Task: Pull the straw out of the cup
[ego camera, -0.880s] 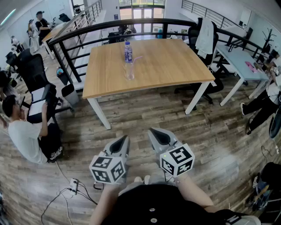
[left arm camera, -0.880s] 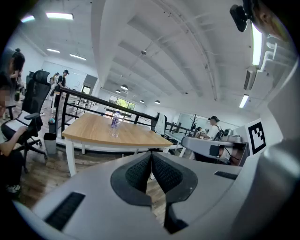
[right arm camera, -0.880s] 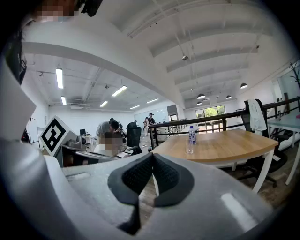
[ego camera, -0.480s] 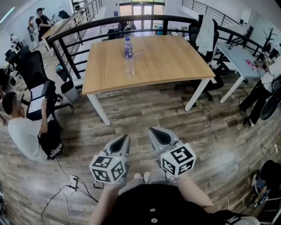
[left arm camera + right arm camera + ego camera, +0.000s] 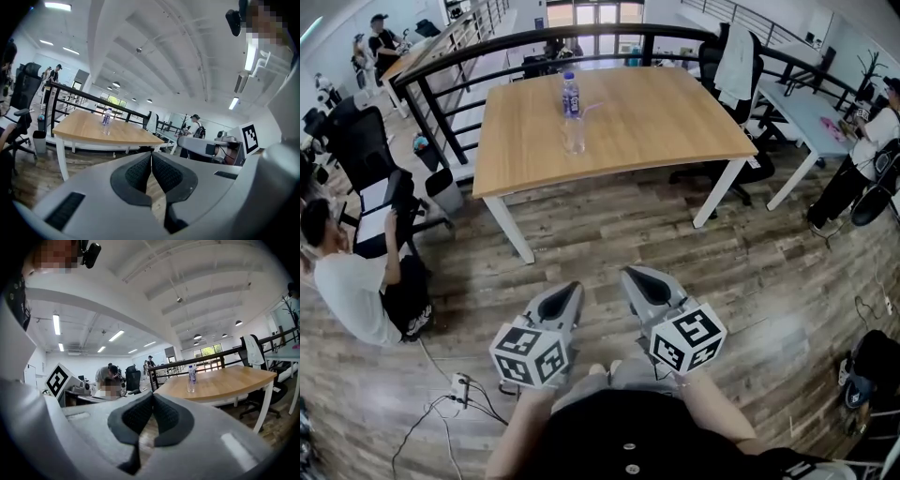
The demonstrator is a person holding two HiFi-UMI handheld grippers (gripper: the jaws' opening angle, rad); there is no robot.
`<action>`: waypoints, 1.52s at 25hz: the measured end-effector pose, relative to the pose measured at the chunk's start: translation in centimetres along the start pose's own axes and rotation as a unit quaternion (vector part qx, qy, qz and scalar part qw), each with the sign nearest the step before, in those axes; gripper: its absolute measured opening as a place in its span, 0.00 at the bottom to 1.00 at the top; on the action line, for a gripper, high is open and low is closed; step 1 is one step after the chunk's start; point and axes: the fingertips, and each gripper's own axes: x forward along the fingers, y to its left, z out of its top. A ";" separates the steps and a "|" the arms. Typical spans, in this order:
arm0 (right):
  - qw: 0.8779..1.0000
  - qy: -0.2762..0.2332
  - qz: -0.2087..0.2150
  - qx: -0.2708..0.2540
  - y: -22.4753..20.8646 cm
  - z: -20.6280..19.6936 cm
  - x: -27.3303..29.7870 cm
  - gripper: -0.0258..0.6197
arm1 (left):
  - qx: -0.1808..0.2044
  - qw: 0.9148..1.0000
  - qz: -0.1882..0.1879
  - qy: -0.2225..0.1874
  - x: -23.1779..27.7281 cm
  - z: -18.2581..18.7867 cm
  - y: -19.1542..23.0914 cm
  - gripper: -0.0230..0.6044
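Against the earlier head view, the wooden table [image 5: 666,122] now sits slightly higher in the frame. The two grippers sit a touch lower, near the bottom centre, and the standing person in a white top [image 5: 870,141] has shifted at the right edge. The left gripper [image 5: 571,288] and right gripper [image 5: 634,274] lie side by side above the floorboards, well apart from the table. Their marker cubes are towards the wearer. The cup [image 5: 574,137] stands on the table's upper left part, just in front of a water bottle [image 5: 571,94]. The pale straw [image 5: 592,107] is in the cup and leans to the right. Only the head view shows the straw; in both gripper views the cup and bottle are too small to make it out. The left gripper view shows its own pads pressed together with nothing between them [image 5: 151,157]. The cup [image 5: 106,129] is far off at mid-left, and the other gripper's cube is at the right edge. The right gripper view likewise shows its jaws [image 5: 152,397] closed on nothing. There the cup [image 5: 190,386] is at centre right, and people sit at desks beyond the railing.
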 end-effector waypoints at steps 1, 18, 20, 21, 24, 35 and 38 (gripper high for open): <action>1.000 0.000 -0.003 -0.001 0.1 -0.1 0.2 0.04 | -0.001 1.000 -0.003 0.002 0.0 -0.1 0.2 0.07; 1.000 0.022 0.007 0.020 -4.0 -2.0 7.9 0.04 | -0.028 0.999 0.005 0.018 4.7 0.6 7.2 0.07; 0.999 0.028 0.011 0.019 -5.8 -2.1 10.0 0.04 | -0.025 0.999 0.010 0.017 6.7 1.6 8.5 0.07; 0.999 0.032 0.014 0.018 -6.8 -2.0 11.0 0.04 | -0.026 0.999 0.014 0.017 7.7 2.1 9.3 0.07; 0.999 0.037 0.023 0.019 -9.8 -1.3 14.3 0.04 | -0.039 0.999 0.023 0.015 10.9 3.9 11.5 0.07; 0.998 0.032 0.060 0.010 -19.1 3.3 24.0 0.04 | -0.050 0.998 0.046 -0.006 21.9 10.6 17.4 0.07; 0.998 0.030 0.063 0.008 -21.1 4.1 25.7 0.04 | -0.053 0.997 0.051 -0.010 24.1 11.9 18.7 0.07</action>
